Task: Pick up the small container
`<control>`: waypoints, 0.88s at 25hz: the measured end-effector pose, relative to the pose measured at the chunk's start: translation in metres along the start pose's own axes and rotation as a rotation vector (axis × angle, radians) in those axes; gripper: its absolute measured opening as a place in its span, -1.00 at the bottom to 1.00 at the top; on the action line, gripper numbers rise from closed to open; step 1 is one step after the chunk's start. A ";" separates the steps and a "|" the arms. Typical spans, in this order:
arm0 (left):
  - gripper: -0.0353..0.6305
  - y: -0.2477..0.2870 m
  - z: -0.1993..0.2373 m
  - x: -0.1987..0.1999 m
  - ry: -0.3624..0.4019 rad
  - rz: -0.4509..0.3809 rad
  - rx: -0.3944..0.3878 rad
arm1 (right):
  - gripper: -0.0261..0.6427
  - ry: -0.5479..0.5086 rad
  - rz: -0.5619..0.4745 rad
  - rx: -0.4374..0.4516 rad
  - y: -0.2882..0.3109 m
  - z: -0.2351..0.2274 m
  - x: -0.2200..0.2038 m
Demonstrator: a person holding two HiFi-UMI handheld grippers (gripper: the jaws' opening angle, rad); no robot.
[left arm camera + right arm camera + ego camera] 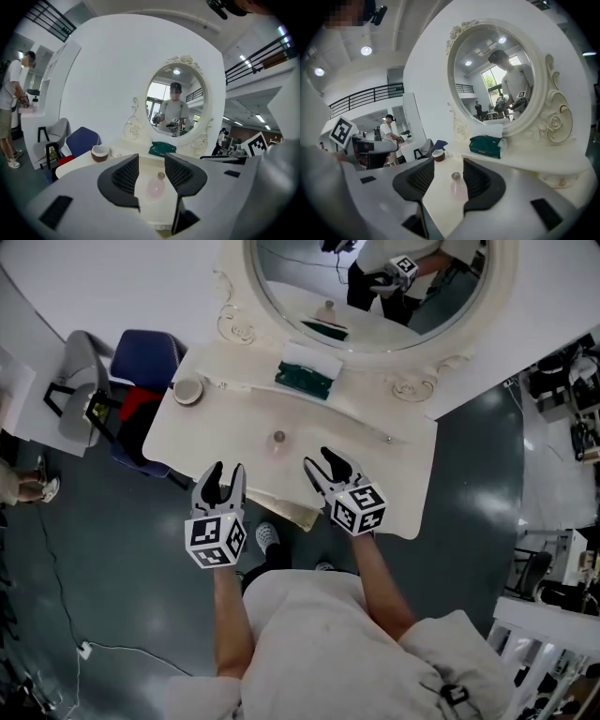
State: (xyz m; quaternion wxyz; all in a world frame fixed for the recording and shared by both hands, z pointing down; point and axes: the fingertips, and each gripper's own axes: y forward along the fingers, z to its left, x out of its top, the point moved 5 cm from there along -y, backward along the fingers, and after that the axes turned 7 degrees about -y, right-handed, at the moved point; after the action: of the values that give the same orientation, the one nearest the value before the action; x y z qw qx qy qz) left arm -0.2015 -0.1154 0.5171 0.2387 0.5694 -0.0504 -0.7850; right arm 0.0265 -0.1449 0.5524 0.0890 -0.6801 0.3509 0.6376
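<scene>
**Both claws wide open at the front edge, small container free on the table**

Left of the white dressing table (187, 442), on the floor, stand a grey chair (80, 381) and a blue chair (145, 357). At the table's back left corner sits a round bowl (187, 390), brown outside and white inside; it seems to be a coconut shell, but the view is too small to be sure. The left gripper (226, 472) hovers over the front edge, left of the middle. Its jaws stand wide apart and nothing is between the pads. The small container (278, 442), a pale pink bottle with a metal cap, stands upright near the middle of the table top, between the front edge and the raised back shelf. It is ahead of both grippers and touches neither. In each gripper view it shows through the gap of the jaws. A green packet (305, 379) lies on the back shelf under the oval mirror (375, 296). The right gripper (320, 460) is over the front edge, right of the bottle, with its jaws also wide and empty.
</scene>
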 end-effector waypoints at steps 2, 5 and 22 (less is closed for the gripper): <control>-0.33 0.011 0.006 -0.004 0.003 0.027 -0.027 | -0.33 0.007 -0.005 -0.015 0.008 0.002 0.003; -0.32 0.023 0.013 -0.006 0.014 0.060 -0.068 | -0.33 0.014 -0.019 -0.043 0.021 0.002 0.006; -0.32 0.026 0.014 -0.016 0.038 0.094 -0.133 | -0.33 -0.014 -0.006 -0.052 0.064 0.001 -0.016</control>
State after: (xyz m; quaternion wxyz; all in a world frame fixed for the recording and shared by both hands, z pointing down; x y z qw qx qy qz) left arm -0.2021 -0.1343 0.5452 0.3136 0.5640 -0.0204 -0.7636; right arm -0.0117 -0.1856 0.5882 0.0756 -0.6788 0.3316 0.6507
